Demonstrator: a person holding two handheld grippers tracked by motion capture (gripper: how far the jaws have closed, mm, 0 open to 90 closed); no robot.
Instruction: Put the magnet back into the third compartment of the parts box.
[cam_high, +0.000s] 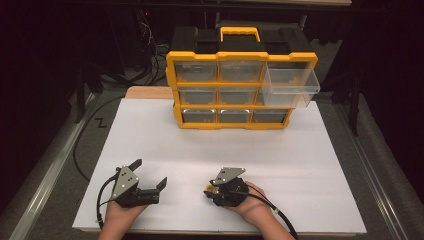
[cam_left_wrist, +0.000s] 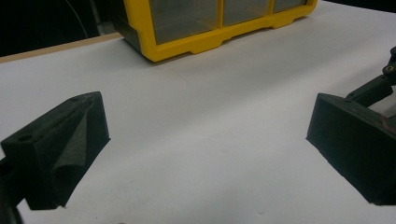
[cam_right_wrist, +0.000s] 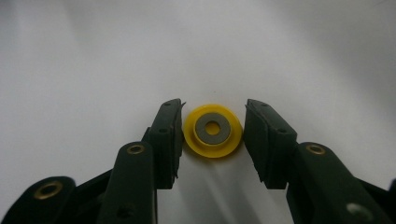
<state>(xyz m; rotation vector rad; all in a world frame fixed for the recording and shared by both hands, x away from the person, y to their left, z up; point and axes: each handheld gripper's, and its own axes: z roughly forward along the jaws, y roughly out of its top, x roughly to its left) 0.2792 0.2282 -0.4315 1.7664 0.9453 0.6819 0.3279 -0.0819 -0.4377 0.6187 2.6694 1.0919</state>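
a: where's the yellow disc (cam_right_wrist: 213, 130) lying for you?

b: flat on the white sheet (cam_high: 300, 160), right between your right gripper (cam_right_wrist: 213, 133) jaws. it's round, so there's no long axis to line up with; any pinch across its width works

a: do you have it yet?

b: nearly. your left-hand pad (cam_right_wrist: 169, 135) meets the rim, the other one sits just off it, so i can't call it a firm grip. the jaws are drawn in almost fully

a: what's it made of?

b: glossy yellow plastic with a raised lip, a dull grey ring set in the middle and a small hole through it. thin and slippery, i'd guess

a: and your other hand?

b: your left gripper (cam_high: 148, 172) rests well off to the side, jaws spread wide with nothing in them. the yellow organizer (cam_high: 239, 90) stands far back, one clear drawer (cam_high: 290, 85) pulled out
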